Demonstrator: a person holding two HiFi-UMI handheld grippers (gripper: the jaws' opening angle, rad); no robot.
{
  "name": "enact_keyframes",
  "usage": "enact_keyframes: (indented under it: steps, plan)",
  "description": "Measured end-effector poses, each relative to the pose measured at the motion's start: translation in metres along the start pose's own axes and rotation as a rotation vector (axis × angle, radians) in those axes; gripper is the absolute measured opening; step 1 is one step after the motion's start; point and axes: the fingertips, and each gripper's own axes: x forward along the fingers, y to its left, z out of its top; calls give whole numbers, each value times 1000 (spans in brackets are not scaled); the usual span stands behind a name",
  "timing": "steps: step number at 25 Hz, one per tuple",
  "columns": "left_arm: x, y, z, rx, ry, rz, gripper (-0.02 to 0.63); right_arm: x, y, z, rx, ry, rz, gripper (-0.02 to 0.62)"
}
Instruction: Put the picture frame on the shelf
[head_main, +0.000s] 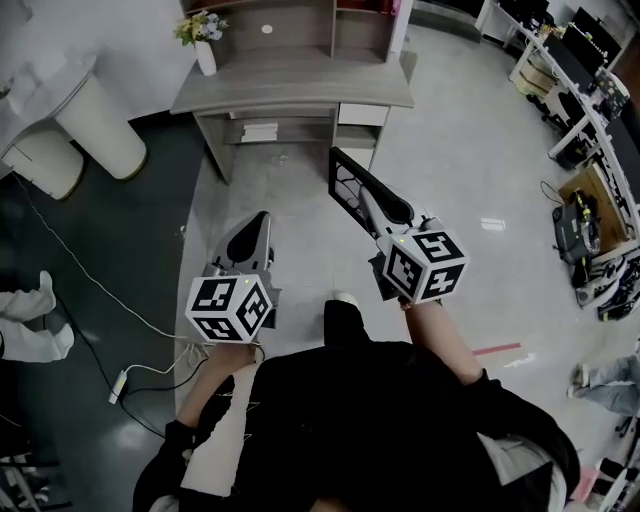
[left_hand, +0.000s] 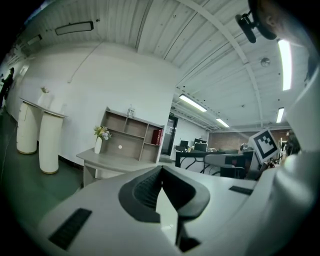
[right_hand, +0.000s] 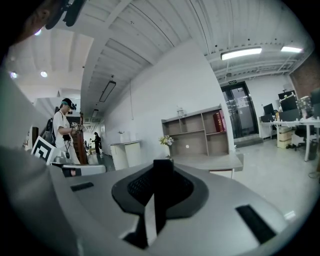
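In the head view a black picture frame (head_main: 348, 178) stands edge-up in front of my right gripper (head_main: 378, 205), whose jaws are shut on its lower edge. The right gripper view shows the frame (right_hand: 161, 197) as a thin dark strip pinched between the pads (right_hand: 175, 187). My left gripper (head_main: 260, 222) is level beside it to the left, shut with nothing in it; its jaws meet at the tip in the left gripper view (left_hand: 161, 172). Ahead stands a grey desk (head_main: 300, 92) carrying a wooden shelf unit (head_main: 300, 22), also visible as the shelf (left_hand: 131, 134) and the shelf (right_hand: 197, 131).
A white vase of flowers (head_main: 204, 42) sits on the desk's left end. Two white round pillars (head_main: 95, 120) stand at the left. A cable and power strip (head_main: 118, 385) lie on the floor. Office desks (head_main: 580, 65) line the right. A person (right_hand: 64, 131) stands far off.
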Motion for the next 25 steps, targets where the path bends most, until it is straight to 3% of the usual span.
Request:
enact_keyframes:
  steps: [4,16,25]
  plan:
    - [32,14,4,-4,-23,38,12,27,-21,3,6,0,14,41]
    - [171,9,20,-18,-18,18,12,101,-125,36,20,1,34,41]
    - [241,-4,42,-20,-75,19,12,134,-185,61,6,-19,64,41]
